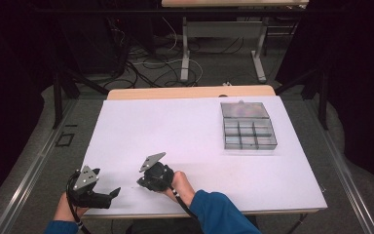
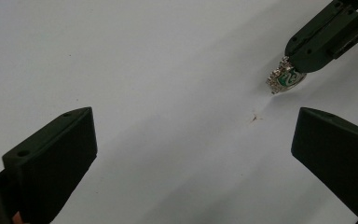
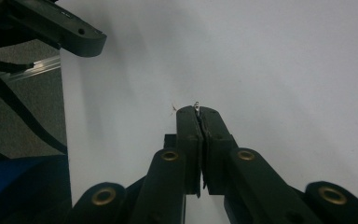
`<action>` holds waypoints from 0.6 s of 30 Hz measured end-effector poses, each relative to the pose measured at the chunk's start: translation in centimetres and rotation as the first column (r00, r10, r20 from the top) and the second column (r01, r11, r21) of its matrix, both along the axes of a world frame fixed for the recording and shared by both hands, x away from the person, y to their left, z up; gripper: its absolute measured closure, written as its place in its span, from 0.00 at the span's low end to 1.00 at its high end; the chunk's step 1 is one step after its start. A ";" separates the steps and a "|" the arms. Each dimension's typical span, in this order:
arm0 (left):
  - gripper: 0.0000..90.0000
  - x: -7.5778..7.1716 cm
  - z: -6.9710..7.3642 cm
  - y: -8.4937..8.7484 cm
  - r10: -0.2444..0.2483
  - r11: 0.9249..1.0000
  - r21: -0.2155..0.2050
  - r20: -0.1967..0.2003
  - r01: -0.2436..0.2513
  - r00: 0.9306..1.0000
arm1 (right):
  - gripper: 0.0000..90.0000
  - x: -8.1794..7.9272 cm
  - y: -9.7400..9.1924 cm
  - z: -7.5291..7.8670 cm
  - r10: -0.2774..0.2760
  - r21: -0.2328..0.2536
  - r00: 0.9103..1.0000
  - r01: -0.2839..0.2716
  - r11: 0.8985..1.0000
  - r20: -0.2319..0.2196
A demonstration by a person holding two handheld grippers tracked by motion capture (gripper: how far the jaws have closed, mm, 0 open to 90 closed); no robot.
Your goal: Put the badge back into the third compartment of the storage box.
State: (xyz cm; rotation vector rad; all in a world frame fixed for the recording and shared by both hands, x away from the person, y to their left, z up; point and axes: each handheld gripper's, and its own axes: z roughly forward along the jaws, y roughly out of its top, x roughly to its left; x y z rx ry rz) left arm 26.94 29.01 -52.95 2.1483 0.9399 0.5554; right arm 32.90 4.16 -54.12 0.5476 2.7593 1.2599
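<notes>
A small silver ornament with a green centre (image 2: 285, 78) is pinched at the tip of my right gripper (image 2: 302, 63), just above the white table (image 1: 175, 131). In the right gripper view the right gripper (image 3: 198, 112) has its jaws pressed together, and a sliver of the ornament's metal (image 3: 196, 104) pokes out between the tips. My left gripper (image 2: 193, 154) stands open over bare table with nothing between its jaws. In the high view the left gripper (image 1: 113, 193) sits at the near left edge, and the right gripper (image 1: 141, 182) is just to its right.
A clear plastic compartment box (image 1: 247, 126) with its lid folded back lies at the far right of the table. A tiny brown mark (image 2: 253, 118) is on the surface near the ornament. Floor cables and table legs lie beyond the far edge.
</notes>
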 end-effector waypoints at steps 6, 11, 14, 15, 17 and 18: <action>0.00 0.0 0.0 0.0 0.001 1.000 -0.001 0.001 -0.001 1.000 | 0.98 -0.3 -0.7 0.5 -0.027 -0.010 1.000 0.027 1.000 0.012; 0.00 0.0 0.0 0.0 0.001 1.000 0.000 0.002 -0.001 1.000 | 0.98 -0.1 -1.6 0.8 -0.034 -0.003 0.999 0.034 0.999 0.040; 0.00 0.0 0.0 0.0 0.002 1.000 0.000 0.002 -0.002 1.000 | 0.98 0.0 -2.2 1.0 -0.046 -0.004 0.998 0.046 0.999 0.041; 0.00 0.0 0.0 0.0 0.001 1.000 0.000 0.002 -0.001 1.000 | 0.98 0.0 -2.4 1.1 -0.049 -0.003 0.998 0.049 0.999 0.044; 0.00 0.0 0.0 0.0 0.003 1.000 -0.001 0.004 -0.003 1.000 | 0.98 0.0 -2.9 1.2 -0.062 -0.005 0.997 0.062 0.998 0.046; 0.00 0.0 0.0 0.0 0.002 1.000 0.000 0.002 -0.002 1.000 | 0.98 0.0 -3.2 1.2 -0.066 -0.002 0.997 0.067 0.998 0.050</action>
